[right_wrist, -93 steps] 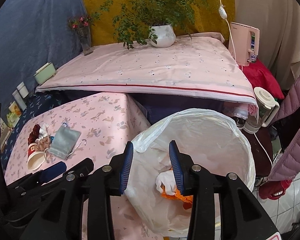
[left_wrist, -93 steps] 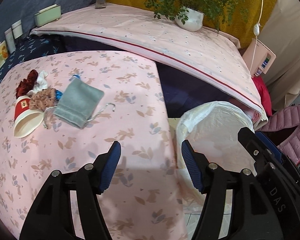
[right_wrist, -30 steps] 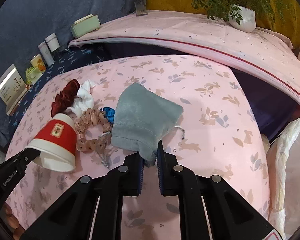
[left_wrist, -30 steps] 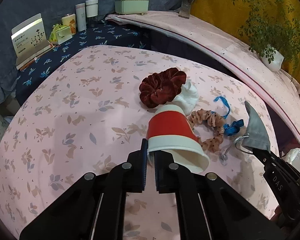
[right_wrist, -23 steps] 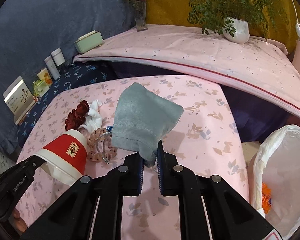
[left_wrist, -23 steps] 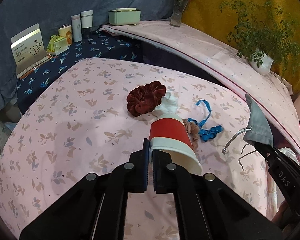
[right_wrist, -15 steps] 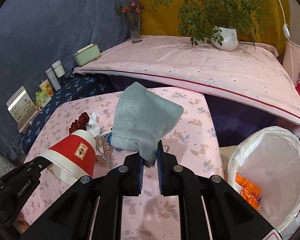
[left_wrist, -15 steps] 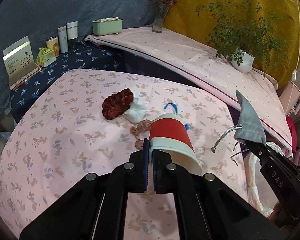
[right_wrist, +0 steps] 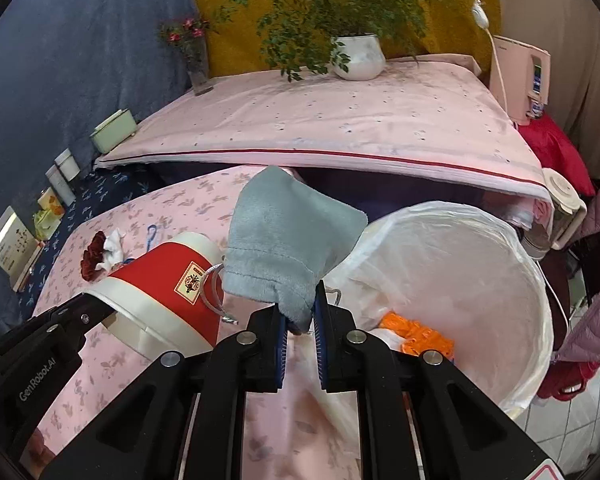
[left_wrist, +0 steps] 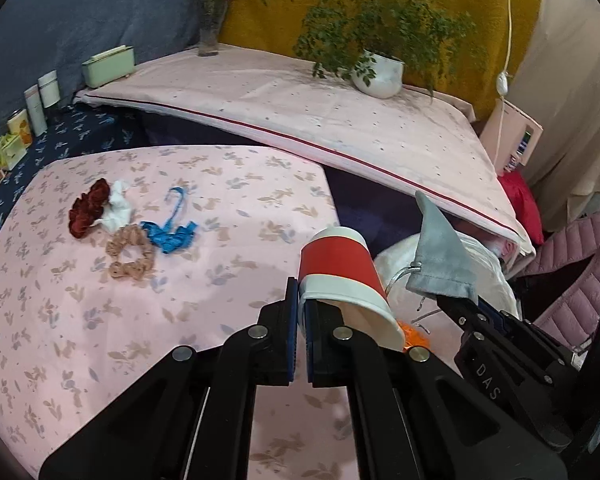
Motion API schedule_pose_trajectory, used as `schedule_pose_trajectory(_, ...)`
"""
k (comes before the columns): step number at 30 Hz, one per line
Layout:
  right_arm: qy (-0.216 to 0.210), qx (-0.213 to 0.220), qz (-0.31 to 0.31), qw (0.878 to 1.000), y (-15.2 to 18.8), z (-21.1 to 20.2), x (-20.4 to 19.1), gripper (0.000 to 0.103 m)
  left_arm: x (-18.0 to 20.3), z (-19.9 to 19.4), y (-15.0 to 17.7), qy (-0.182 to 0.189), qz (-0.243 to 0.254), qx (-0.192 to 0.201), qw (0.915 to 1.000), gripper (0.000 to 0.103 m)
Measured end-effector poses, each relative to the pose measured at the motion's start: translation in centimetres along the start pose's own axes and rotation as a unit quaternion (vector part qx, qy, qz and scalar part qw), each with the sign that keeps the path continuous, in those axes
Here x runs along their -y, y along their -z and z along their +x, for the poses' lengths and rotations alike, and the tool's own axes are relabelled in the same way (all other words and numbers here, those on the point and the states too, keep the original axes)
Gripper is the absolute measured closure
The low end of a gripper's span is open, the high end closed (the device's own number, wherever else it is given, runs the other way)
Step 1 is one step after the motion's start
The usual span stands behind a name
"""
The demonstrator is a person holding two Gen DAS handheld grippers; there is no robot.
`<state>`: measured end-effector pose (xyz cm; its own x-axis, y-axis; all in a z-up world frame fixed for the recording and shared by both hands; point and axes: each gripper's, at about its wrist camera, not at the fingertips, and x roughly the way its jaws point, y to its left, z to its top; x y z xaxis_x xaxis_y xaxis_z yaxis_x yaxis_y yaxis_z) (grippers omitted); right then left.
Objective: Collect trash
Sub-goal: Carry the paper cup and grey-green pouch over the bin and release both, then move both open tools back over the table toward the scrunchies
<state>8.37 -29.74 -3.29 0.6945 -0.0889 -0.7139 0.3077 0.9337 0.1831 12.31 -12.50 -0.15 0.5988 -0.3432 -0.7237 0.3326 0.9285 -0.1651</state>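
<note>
My left gripper is shut on the rim of a red and white paper cup, held in the air at the table's right edge; the cup also shows in the right wrist view. My right gripper is shut on a grey drawstring pouch, held just left of the white-lined trash bin. The pouch also shows in the left wrist view, over the bin. Orange trash lies inside the bin.
On the pink floral table lie a dark red scrunchie, a white crumpled tissue, a tan scrunchie and a blue ribbon. A raised pink board with a potted plant stands behind. A pink jacket hangs at right.
Both grippers have swung right with the cup and the pouch, from over the table toward the bin. The scrunchies, tissue and ribbon stay on the table.
</note>
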Motion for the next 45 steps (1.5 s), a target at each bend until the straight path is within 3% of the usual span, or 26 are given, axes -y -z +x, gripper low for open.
schedule_pose_trajectory(13,0.033,-0.022,0.052,0.998,1.9,0.4,7.6,0.091,7.5,3.3,1.5,0.045,0.055,-0.038,0.9968,0.1)
schedule_pose_trajectory(16,0.037,-0.022,0.059,0.997,2.1,0.6,8.2,0.085,8.3,3.8,1.7,0.045,0.064,-0.041,0.9961,0.097)
schedule_pose_trajectory(17,0.042,-0.019,0.06,0.997,2.1,0.5,8.4,0.082,8.4,3.8,1.8,0.042,0.064,-0.042,0.9962,0.094)
schedule_pose_trajectory(18,0.044,-0.017,0.062,0.997,2.2,0.4,8.5,0.072,8.4,4.0,1.8,0.036,0.063,-0.044,0.9964,0.087)
schedule_pose_trajectory(19,0.044,-0.013,0.064,0.997,2.2,0.3,8.7,0.068,8.4,4.1,1.9,0.03,0.061,-0.047,0.9966,0.066)
schedule_pose_trajectory(20,0.045,-0.009,0.066,0.997,2.2,0.2,8.8,0.063,8.3,4.2,1.9,0.023,0.056,-0.046,0.9971,0.053)
schedule_pose_trajectory(21,0.046,-0.007,0.066,0.997,2.2,0.0,8.8,0.062,8.1,4.1,1.9,0.019,0.05,-0.042,0.9977,0.05)
schedule_pose_trajectory(45,0.022,0.005,-0.003,1.0,0.7,-0.8,1.6,0.056,1.3,2.4,1.2,-0.025,-0.006,-0.03,0.9992,0.05)
